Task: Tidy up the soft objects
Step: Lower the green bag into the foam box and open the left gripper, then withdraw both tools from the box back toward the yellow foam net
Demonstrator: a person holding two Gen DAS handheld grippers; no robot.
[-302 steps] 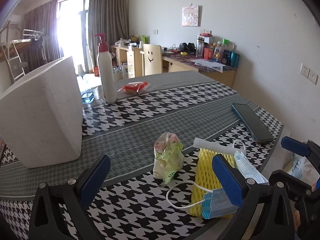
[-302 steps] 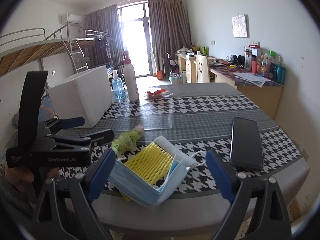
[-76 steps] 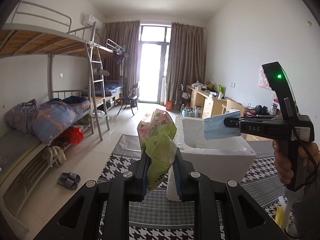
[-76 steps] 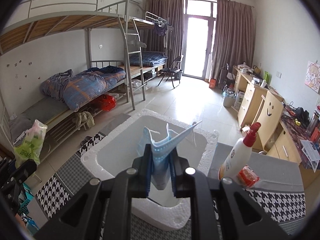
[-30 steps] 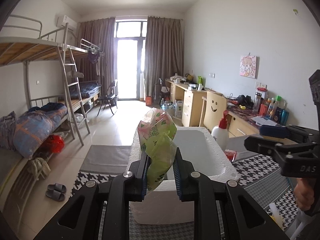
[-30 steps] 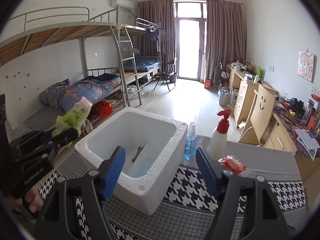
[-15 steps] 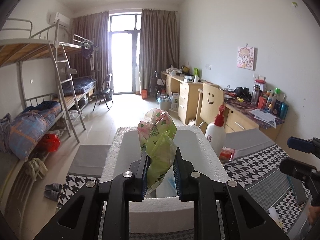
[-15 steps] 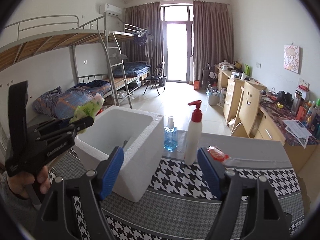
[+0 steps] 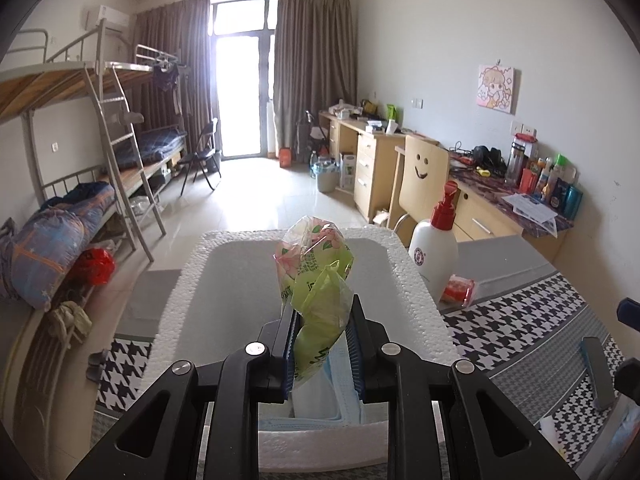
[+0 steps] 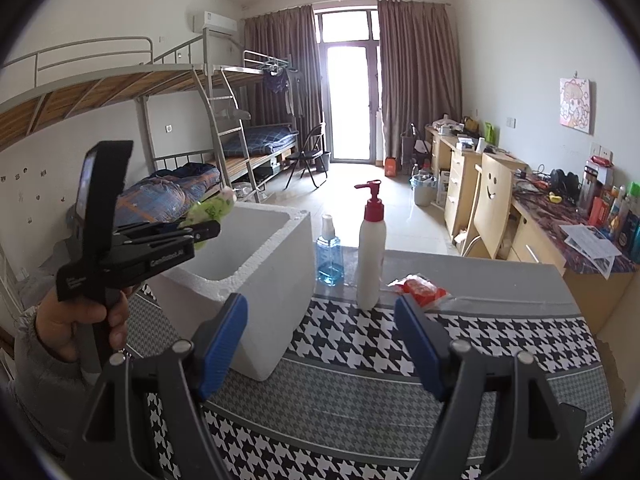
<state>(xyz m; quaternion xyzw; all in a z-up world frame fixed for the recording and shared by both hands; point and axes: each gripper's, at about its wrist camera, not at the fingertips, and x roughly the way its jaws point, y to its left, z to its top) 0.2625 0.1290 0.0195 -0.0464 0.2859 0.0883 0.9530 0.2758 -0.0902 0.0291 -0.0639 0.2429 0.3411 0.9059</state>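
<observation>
The left gripper (image 9: 322, 338) is clenched on a crumpled green and pink plastic bag (image 9: 316, 276), its blue-padded fingers (image 9: 356, 356) pressing the bag's lower part from both sides while the upper part stands free above them. In the left wrist view the bag hangs directly over the open white foam box (image 9: 404, 264); the right wrist view shows the same gripper (image 10: 206, 232), gripped by a hand (image 10: 76, 320), reaching over the box's near-left rim with the bag (image 10: 210, 208) at its tip. Inside the box, seen below the left fingers, lies a blue face mask (image 9: 340, 392) against the near wall. The right gripper (image 10: 320, 340) is released: its fingers (image 10: 222, 340) stand wide apart with nothing between them, held above the houndstooth-patterned desk (image 10: 360, 360) just right of the box (image 10: 264, 276). On the desk beyond the box stand a white pump bottle (image 10: 371, 256) with a red top and, to its left, a small bottle of blue liquid (image 10: 329, 260); a red packet (image 10: 420, 289) lies just right of the pump bottle. A dark phone (image 9: 596, 372) lies flat on the desk at the right edge of the left wrist view, well apart from the box.
</observation>
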